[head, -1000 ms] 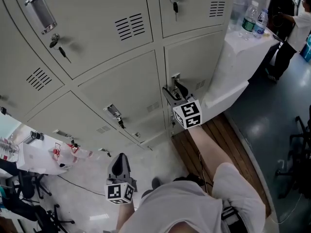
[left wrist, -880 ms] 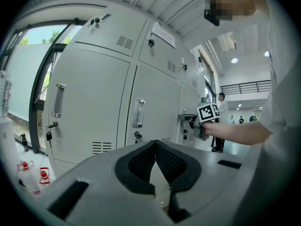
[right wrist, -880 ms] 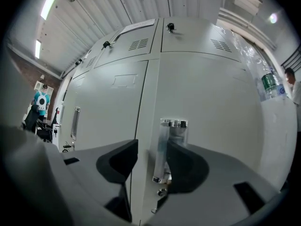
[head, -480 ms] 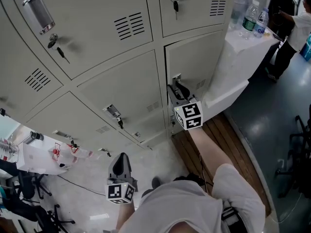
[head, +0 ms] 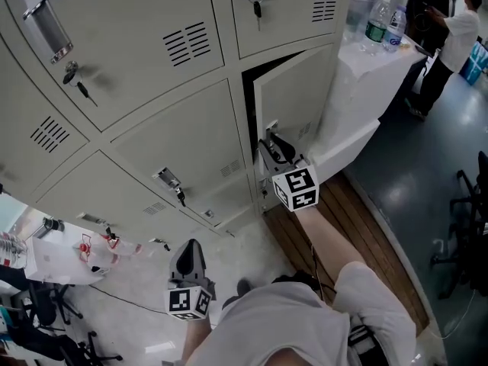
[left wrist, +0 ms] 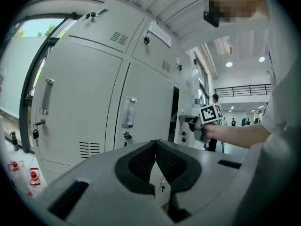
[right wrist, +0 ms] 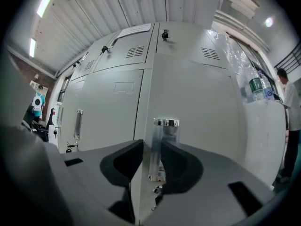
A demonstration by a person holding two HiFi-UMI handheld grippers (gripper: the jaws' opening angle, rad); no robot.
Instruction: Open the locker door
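Observation:
The grey locker door [head: 293,97] in the right column stands ajar, with a dark gap [head: 248,101] along its left edge. My right gripper [head: 275,148] is shut on the door's shiny upright handle [right wrist: 162,142], which sits between the two pads [right wrist: 151,149]. A bare forearm runs from that gripper down to the person's body. My left gripper [head: 188,254] hangs low, well apart from the lockers, its jaws [left wrist: 155,144] shut with nothing in them. The left gripper view also shows the right gripper [left wrist: 209,114] at the ajar door.
Neighbouring locker doors [head: 179,139] are closed, some with keys in their locks [head: 171,181]. A white counter [head: 366,75] with water bottles [head: 379,23] stands right of the lockers, and a person [head: 450,36] stands beyond it. A wooden strip [head: 358,227] runs along the floor.
The locker door went from closed to ajar, swinging out on its right hinge side. My right gripper came back toward me with the handle. The left gripper stayed put.

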